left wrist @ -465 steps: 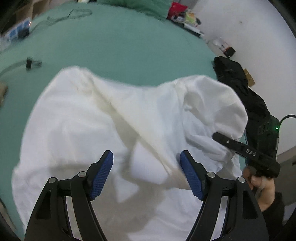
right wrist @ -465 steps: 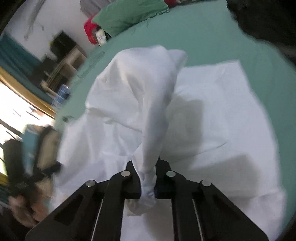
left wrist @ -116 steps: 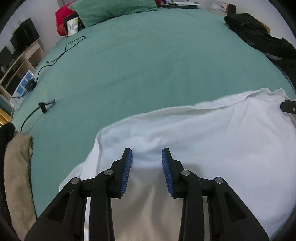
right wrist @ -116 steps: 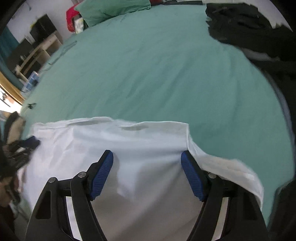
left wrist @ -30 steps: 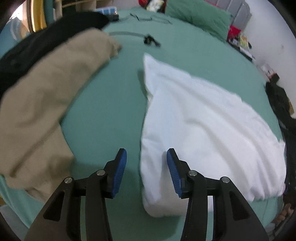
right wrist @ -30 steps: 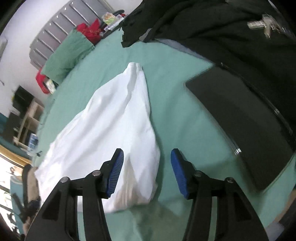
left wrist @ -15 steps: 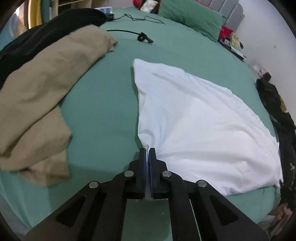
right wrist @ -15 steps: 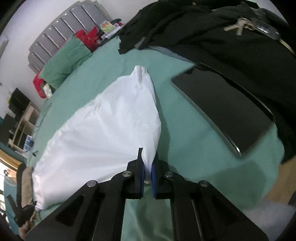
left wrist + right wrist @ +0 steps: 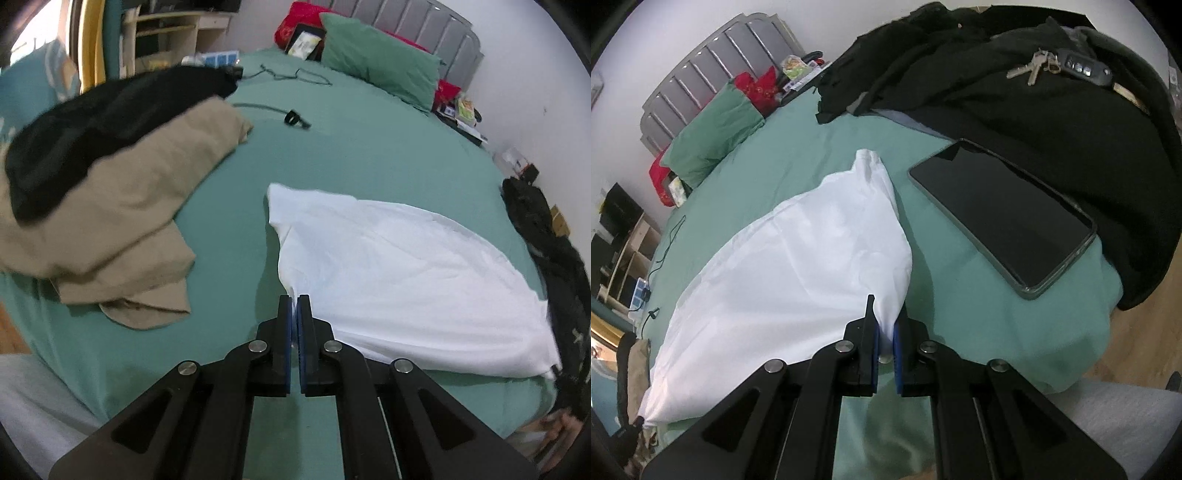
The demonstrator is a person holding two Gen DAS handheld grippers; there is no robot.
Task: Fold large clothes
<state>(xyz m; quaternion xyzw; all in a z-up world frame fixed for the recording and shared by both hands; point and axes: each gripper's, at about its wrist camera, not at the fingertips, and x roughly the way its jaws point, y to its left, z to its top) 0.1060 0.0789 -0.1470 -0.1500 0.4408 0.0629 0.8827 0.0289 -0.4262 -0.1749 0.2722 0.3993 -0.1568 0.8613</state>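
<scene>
1. The white garment [image 9: 399,273] is lying partly folded on the green bed [image 9: 369,155], spreading ahead of both sets of jaws, with one near corner running into each.
2. The left gripper [image 9: 294,306] is pinching one near corner, its jaws pressed together on a thin tuck of cloth; the right gripper [image 9: 885,325] is clamping the other near corner, white fabric bunching between its pads.
3. Judging by its drape and soft creases, the cloth is handling as light, limp and unbreakable; it is likely sagging between the two holds, so corners and hems look like the sound places to grip, kept taut.
4. The left wrist view is showing what the right does not: a tan garment [image 9: 122,206] under a black garment [image 9: 92,125] left of the jaws, and a cable [image 9: 295,120] beyond.
5. The right wrist view alone is showing a dark tablet [image 9: 1004,218] just right of the white cloth, and past it a pile of black clothes [image 9: 1052,96] carrying keys [image 9: 1034,68].
</scene>
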